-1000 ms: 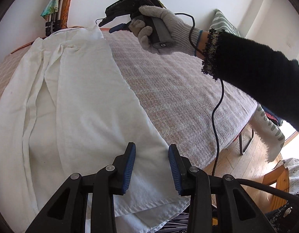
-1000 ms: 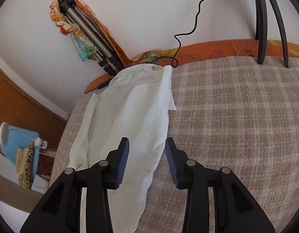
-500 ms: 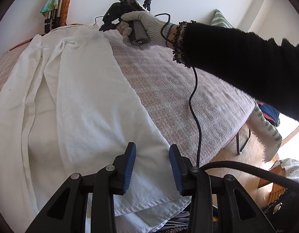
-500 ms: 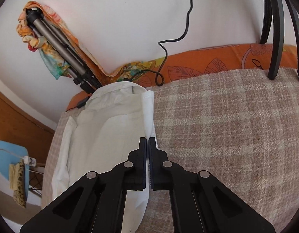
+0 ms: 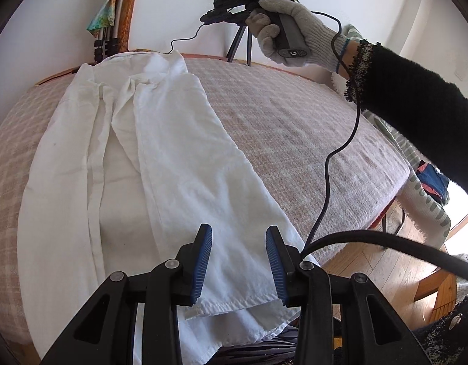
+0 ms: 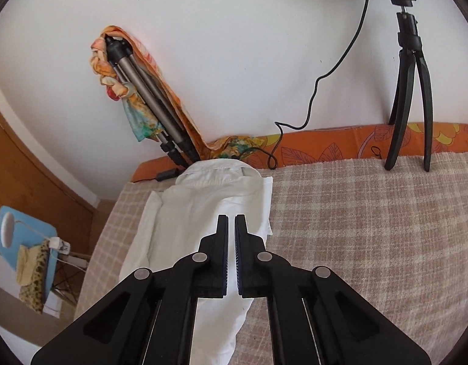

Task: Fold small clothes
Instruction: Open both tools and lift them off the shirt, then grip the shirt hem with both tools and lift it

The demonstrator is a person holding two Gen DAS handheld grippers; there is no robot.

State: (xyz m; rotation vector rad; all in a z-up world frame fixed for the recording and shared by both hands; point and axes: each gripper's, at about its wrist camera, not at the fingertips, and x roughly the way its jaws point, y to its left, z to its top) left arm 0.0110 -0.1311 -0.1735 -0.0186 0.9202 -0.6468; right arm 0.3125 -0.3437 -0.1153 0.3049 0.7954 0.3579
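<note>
The left wrist view looks down the white garment (image 5: pixel 161 164) from its near hem toward the wall. The right wrist view hangs above its collar end, facing the same wall; both share the bed (image 6: pixel 371 213).

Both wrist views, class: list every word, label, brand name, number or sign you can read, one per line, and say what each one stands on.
No readable words, brands or numbers in either view.
Power symbol (a sign, not text): on the end of the handle of the right gripper, held in the gloved right hand.
The orange bedcover behind the white shirt carries only a leaf and flower pattern.
</note>
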